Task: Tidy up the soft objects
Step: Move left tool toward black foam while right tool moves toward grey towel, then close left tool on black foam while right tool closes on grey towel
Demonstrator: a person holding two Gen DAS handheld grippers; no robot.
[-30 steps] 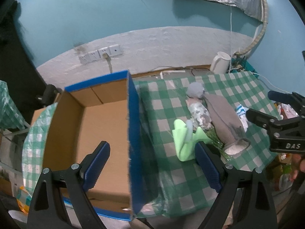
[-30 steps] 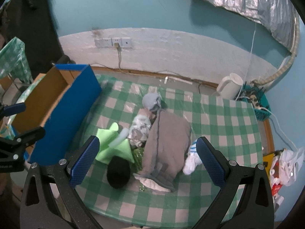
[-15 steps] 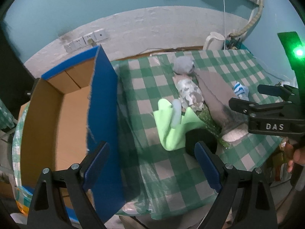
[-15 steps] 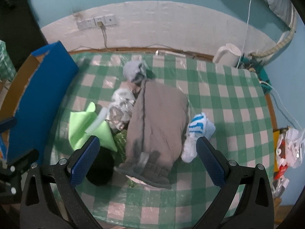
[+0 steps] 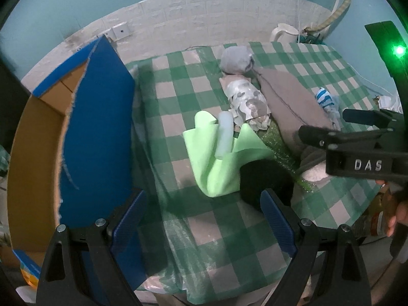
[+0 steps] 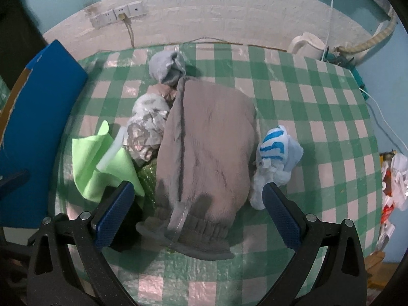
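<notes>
The left claw point(image 5: 204, 219) hangs with its blue pads spread wide apart and nothing between them, above the near part of the checked worktop point(image 5: 178, 97); the right claw point(image 6: 197, 207) is likewise wide open and empty, poised over the grey-brown garment point(image 6: 206, 137), its pads either side of the garment's ribbed hem. The soft things lie in a loose heap mid-worktop; a light green cloth point(image 5: 216, 158) sits nearest the blue-sided cardboard box point(image 5: 97, 132), which stands at the worktop's left edge, with a pale tube-shaped piece point(image 5: 225, 137) resting on the cloth; a black item point(image 5: 265, 178), perhaps a hat, though it is too dark to tell, touches the cloth's near corner. A patterned grey-white bundle point(image 6: 146, 125) lies against the garment's left side; a rolled grey sock point(image 6: 167, 67) at its far end; a blue-striped white sock point(image 6: 276, 153) just beside its right. A white kettle point(image 6: 308, 43) stands at the far right edge.
</notes>
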